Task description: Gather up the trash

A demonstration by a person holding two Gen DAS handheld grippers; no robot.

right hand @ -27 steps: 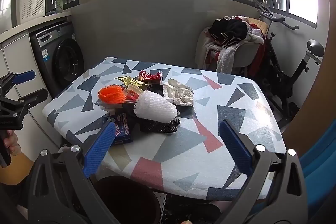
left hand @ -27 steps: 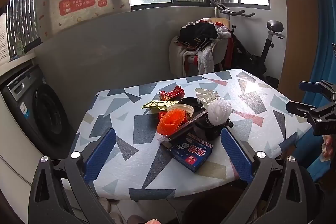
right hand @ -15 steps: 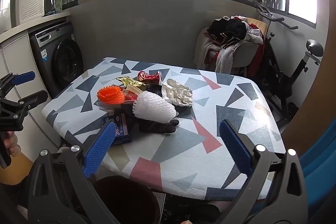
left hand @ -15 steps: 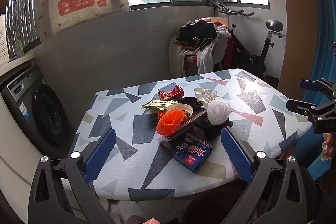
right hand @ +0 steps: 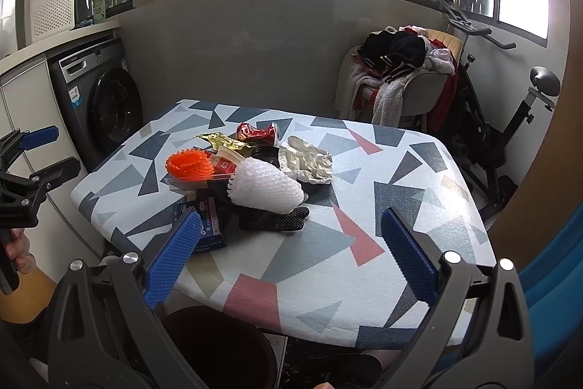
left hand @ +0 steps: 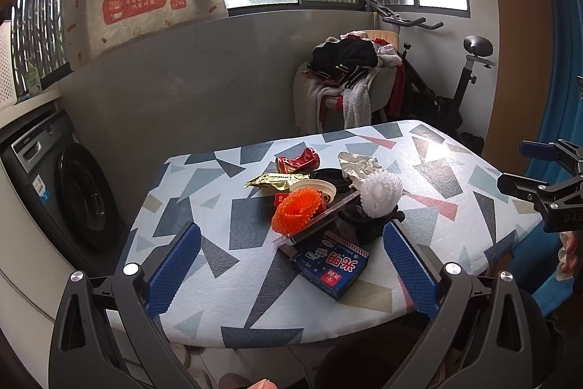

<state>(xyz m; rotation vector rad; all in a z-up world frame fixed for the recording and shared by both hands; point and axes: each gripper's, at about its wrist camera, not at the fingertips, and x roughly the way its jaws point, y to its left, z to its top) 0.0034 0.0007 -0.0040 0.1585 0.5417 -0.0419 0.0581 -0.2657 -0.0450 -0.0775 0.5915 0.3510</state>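
A heap of trash lies mid-table (left hand: 218,254): an orange foam net (left hand: 297,210), a white foam net (left hand: 380,194), a blue printed box (left hand: 333,265), a crushed red can (left hand: 297,161), a gold wrapper (left hand: 277,179), crumpled white paper (left hand: 359,164) and black mesh (left hand: 371,225). My left gripper (left hand: 290,230) hangs open before the table's near-left edge, short of the box. My right gripper (right hand: 290,217) stands open at the near-right side, short of the white net (right hand: 266,186) and black mesh (right hand: 277,221). Both hold nothing.
A dark round bin (right hand: 218,345) stands on the floor under the table's front edge. A washing machine (left hand: 73,192) is at the left, a chair piled with clothes (left hand: 346,72) and an exercise bike (left hand: 466,79) behind the table.
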